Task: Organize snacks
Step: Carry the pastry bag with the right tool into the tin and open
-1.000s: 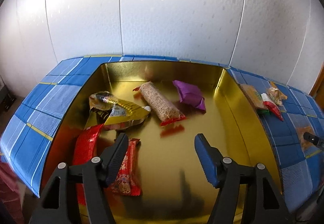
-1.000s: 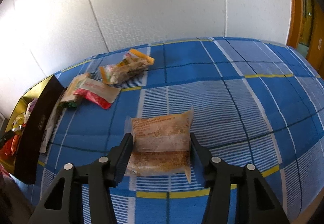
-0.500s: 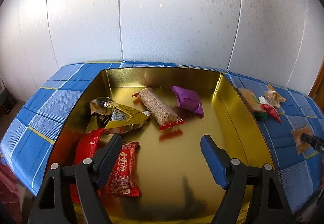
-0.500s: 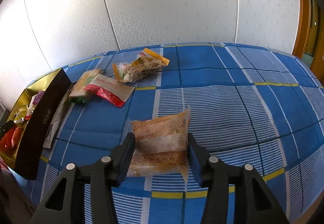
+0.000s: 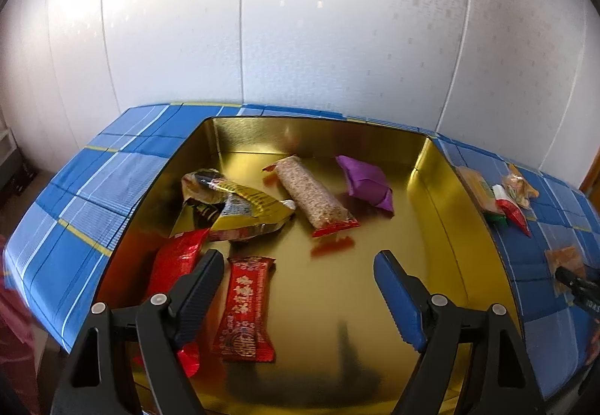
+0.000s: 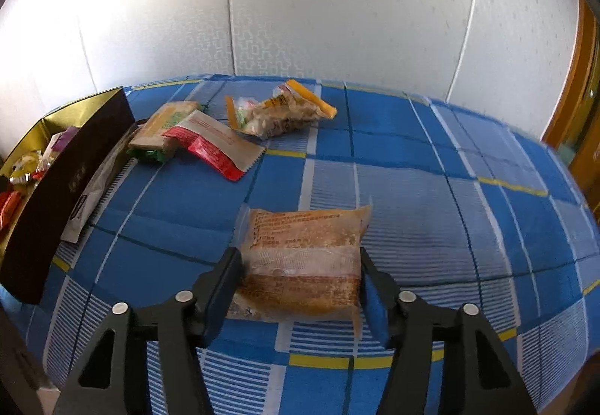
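My left gripper (image 5: 300,287) is open and empty, held above the near part of a gold tin box (image 5: 465,227). In the box lie a red patterned bar (image 5: 245,306), a red packet (image 5: 174,261), a gold wrapper (image 5: 240,201), a grain bar (image 5: 315,195) and a purple packet (image 5: 365,180). My right gripper (image 6: 300,287) is shut on an orange clear-wrapped cake packet (image 6: 303,261), lifted a little off the blue checked cloth (image 6: 431,190).
On the cloth right of the box lie a red-white sachet (image 6: 213,141), a green-brown packet (image 6: 161,130) and a yellow-edged snack bag (image 6: 277,111). A white label (image 6: 90,201) leans on the box's dark outer wall (image 6: 63,182). A white wall stands behind; a wooden door frame (image 6: 577,85) is at right.
The right gripper has closed on the cake packet and raised it slightly, swinging left. The left gripper has drawn back and up from the box, staying open.
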`<state>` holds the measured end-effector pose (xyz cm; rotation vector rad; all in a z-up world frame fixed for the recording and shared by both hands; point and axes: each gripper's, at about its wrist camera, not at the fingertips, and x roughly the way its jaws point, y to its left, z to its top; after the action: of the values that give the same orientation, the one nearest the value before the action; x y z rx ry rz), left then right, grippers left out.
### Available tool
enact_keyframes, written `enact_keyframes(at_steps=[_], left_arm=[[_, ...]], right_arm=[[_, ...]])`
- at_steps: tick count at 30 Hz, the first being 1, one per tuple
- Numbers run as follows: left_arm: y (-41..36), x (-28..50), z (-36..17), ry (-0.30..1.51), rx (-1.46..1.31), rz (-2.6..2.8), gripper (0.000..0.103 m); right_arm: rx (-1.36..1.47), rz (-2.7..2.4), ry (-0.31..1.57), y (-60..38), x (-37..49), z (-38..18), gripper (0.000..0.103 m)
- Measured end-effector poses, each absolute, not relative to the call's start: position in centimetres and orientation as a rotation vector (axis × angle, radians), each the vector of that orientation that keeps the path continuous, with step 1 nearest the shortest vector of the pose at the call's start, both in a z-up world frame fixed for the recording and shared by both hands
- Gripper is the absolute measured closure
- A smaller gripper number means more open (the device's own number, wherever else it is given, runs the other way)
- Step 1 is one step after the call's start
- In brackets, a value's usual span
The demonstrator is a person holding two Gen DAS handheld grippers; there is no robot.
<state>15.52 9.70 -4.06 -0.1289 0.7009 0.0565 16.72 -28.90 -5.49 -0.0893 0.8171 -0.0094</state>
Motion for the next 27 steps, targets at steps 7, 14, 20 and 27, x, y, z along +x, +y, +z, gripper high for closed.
enact_keyframes(at_steps=[7, 14, 20, 27], left_arm=[[10.5, 15.7, -4.3, 0.718, -0.185, 0.052, 0.02], [10.3, 15.8, -4.6, 0.732, -0.169, 0.057, 0.02], [10.0, 15.6, -4.3, 0.715, -0.143, 0.051, 0.02], [10.8, 15.4, -4.3, 0.717, -0.184, 0.046, 0.02]], right_arm=[[-0.095, 0.039, 0.731, -27.5, 15.9, -4.0, 0.046], [-0.013, 0.143, 0.733, -24.4, 16.2, -2.2, 0.046], [-0.078, 0.265, 0.736, -18.8, 17.5, -0.2, 0.051], [-0.33, 0.382, 0.724, -11.0, 19.8, 1.8, 0.085]])
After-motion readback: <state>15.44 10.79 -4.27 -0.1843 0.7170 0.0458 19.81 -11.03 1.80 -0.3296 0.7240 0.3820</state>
